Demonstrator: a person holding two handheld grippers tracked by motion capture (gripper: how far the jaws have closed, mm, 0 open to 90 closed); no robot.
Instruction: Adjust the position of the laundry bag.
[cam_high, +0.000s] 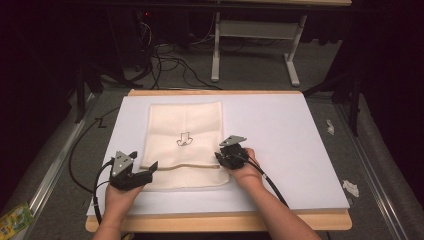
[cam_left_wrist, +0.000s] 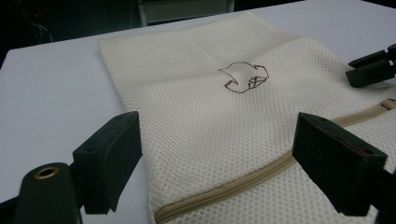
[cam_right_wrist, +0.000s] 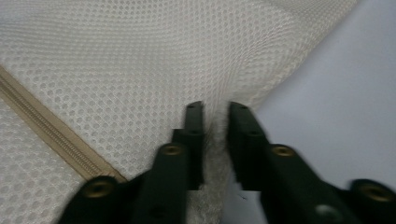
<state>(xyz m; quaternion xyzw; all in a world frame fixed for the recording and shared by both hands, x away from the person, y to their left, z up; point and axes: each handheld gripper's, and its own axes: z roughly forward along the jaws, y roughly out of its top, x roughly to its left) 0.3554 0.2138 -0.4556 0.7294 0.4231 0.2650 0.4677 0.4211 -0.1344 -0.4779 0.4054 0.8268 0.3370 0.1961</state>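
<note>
A cream mesh bag lies flat on the white tabletop, a small brown emblem at its middle and a tan zipper running across near its front end. My left gripper is open at the bag's left edge, its jaws either side of the zipper just above the mesh. My right gripper is at the bag's right edge. In the right gripper view it is shut on a raised fold of mesh, beside the zipper.
The tabletop has a wooden rim at the front. Beyond the far edge, cables and a white table frame stand on the grey floor. Paper scraps lie on the floor at the right, a colourful packet at the lower left.
</note>
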